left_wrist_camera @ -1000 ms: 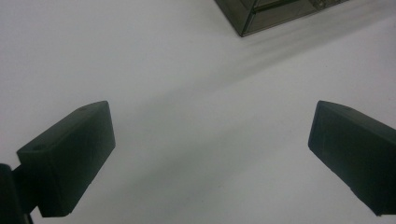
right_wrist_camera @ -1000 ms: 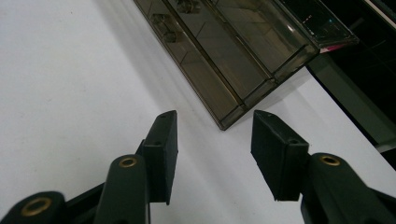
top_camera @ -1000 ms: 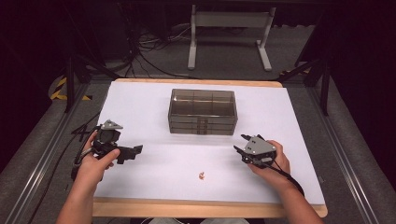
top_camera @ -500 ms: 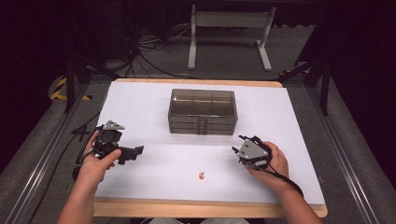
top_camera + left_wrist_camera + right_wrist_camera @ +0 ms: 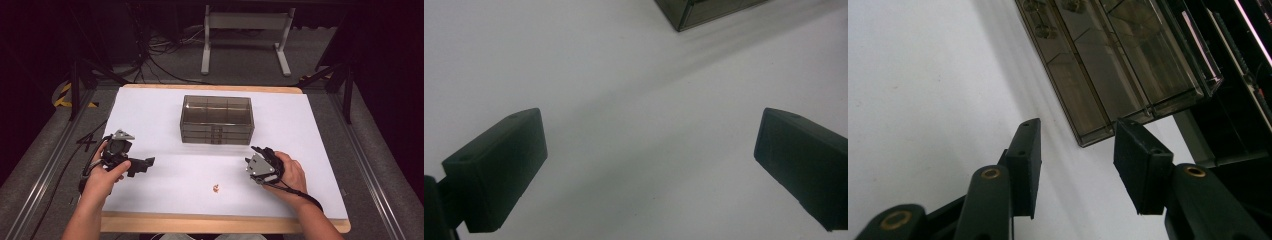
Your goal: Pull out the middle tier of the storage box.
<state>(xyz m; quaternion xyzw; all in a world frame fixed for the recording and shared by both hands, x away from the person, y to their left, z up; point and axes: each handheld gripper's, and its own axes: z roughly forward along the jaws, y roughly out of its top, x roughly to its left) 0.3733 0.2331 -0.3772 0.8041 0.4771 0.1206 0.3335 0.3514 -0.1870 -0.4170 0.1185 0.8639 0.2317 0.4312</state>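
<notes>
A smoky, see-through box (image 5: 217,120) sits near the middle of the white bench (image 5: 150,105), a little toward the far edge. It is low and wide, tinted brownish grey, with its top split by thin walls into a row of compartments and its near face showing stacked shallow drawers with small pulls at the centre. From the right tool's view the box (image 5: 1108,65) shows the same tinted plastic, its dividers running lengthwise, with what look like small round parts dimly visible through the wall at one end; its corner lies just beyond the jaw tips. The right tool (image 5: 259,159) is held in the person's right hand (image 5: 290,172) near the box's front right corner, close to it but not touching, pointing toward it. Its jaws stand partly spread with nothing between them, only bare bench and the box corner beyond. The left tool (image 5: 145,164) rests in the left hand (image 5: 105,175) well off to the box's left front, pointing across the bench toward the middle. Its jaws are spread wide in its own view, framing blank white surface, with a corner of the box (image 5: 709,10) far off at the top. A tiny orange-red bit (image 5: 216,188) lies on the bench between the two hands, nearer the front edge, apart from both tools and from the box.
</notes>
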